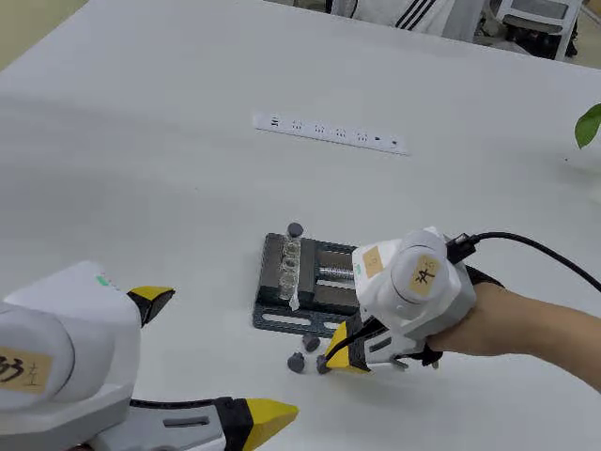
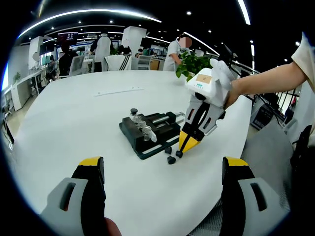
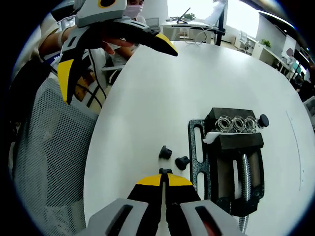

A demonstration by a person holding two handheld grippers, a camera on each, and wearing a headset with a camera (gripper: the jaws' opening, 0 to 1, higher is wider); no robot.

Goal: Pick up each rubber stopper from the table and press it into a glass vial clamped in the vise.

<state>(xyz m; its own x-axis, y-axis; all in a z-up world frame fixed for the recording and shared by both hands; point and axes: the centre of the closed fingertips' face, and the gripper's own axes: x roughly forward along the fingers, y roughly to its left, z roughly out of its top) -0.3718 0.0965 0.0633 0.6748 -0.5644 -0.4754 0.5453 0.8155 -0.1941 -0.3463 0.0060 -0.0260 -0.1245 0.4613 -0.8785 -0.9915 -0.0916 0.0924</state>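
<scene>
- We hold the left gripper at the near left, above bare table and well apart from the work, with its jaws spread wide and nothing between them
- Three loose rubber stoppers lie close together on the table just in front of the vise; they look small, light and slightly yielding, with a wide head over a narrower plug
- We judge the head is the place to take hold, pinched across its width so that the plug is free to go into a vial
- The rubber should grip well in the jaws, yet on this smooth top a nudge may roll a stopper away
- The vise sits mid-table and clamps a row of glass vials, which are stiff and breakable, so we would press straight down and gently
- One seated stopper caps the far end of the row, and the three vials nearer us are open
- The right gripper points down at the loose stoppers, its jaws drawn together to a hairline; the nearest stopper lies right at the tips, and we cannot tell whether it is pinched
- The table is white, smooth and matte; a power strip lies on the far side and a green leaf shows at the right edge
- Around it is an open office with a mesh chair and people in the background
</scene>
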